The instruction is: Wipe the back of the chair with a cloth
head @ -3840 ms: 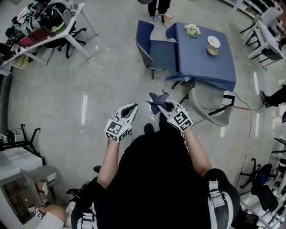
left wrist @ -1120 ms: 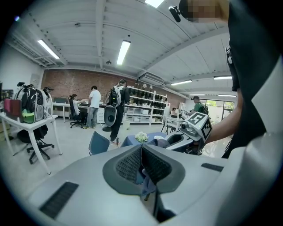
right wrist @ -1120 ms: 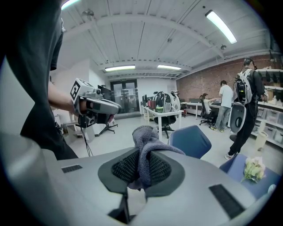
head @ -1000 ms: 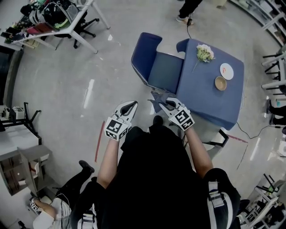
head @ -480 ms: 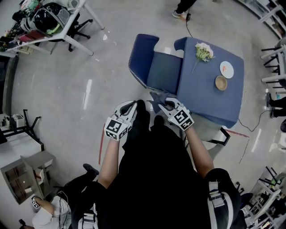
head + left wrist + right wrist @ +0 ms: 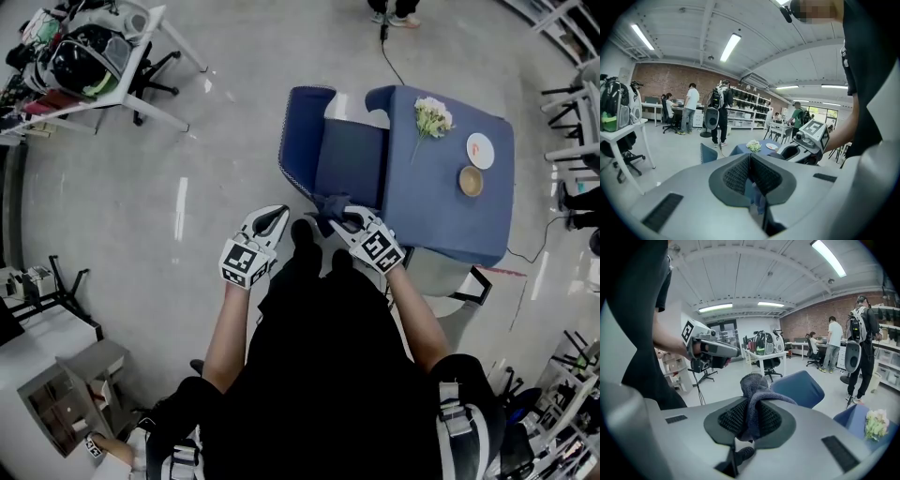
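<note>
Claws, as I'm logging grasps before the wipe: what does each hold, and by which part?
Right claw: shut on the cloth, pinching a bunched fold; the rest sticks up past the tips. Left claw: shut, holding nothing.

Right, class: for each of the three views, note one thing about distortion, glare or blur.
Head view: fisheye bends the room's edges, and white glare streaks lie on the floor. Left gripper view: dark rounded corners, a mosaic patch at the top, the left gripper looms large. Right gripper view: same dark corners; the cloth in the right gripper looks sharp.
</note>
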`<state>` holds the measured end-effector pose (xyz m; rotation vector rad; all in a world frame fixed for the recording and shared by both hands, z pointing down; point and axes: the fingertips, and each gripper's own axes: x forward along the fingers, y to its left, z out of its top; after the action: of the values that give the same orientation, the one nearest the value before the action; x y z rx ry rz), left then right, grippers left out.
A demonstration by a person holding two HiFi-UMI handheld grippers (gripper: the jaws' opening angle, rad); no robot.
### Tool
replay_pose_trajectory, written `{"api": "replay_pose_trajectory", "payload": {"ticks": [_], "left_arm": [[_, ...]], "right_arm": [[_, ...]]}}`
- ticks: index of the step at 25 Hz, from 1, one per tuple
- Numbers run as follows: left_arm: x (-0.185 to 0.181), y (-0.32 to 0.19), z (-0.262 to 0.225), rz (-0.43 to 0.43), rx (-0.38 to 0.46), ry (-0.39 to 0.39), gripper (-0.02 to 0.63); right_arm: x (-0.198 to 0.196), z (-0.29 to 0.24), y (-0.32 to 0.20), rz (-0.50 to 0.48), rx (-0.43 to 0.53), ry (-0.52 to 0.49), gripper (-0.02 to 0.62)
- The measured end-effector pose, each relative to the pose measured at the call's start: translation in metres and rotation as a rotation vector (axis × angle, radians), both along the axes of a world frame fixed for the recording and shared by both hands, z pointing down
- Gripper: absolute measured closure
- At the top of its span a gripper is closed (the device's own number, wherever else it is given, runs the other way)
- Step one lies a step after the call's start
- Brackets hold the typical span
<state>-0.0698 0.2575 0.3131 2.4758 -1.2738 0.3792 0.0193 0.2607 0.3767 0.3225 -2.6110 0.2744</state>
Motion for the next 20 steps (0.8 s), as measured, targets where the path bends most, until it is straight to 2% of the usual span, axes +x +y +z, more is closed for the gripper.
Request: {"api": "replay_pose_trajectory", "payload": {"ticks": [6, 13, 16, 20], "left_arm": [[-0.04, -0.038, 0.003, 0.059, -0.007, -0.004, 0.581], [-0.069, -0.069, 0.006, 0.13, 0.002, -0.002, 0.581], [-0.079, -0.076, 0.01, 0.138, -0.001, -0.003, 0.581], [-0.087, -0.083, 0.015, 0.127, -0.01, 0.002, 0.581]], "right_arm": [[-0.04, 0.006, -0.02, 0.038, -0.021, 0.008, 0.534], [-0.072, 0.012, -0.049, 0.101, -0.006, 0.025, 0.534], [-0.077, 0.014, -0.058, 0.131, -0.005, 0.023, 0.534], [-0.083, 0.021, -0.063, 0.116, -0.004, 0.035, 0.534]]}}
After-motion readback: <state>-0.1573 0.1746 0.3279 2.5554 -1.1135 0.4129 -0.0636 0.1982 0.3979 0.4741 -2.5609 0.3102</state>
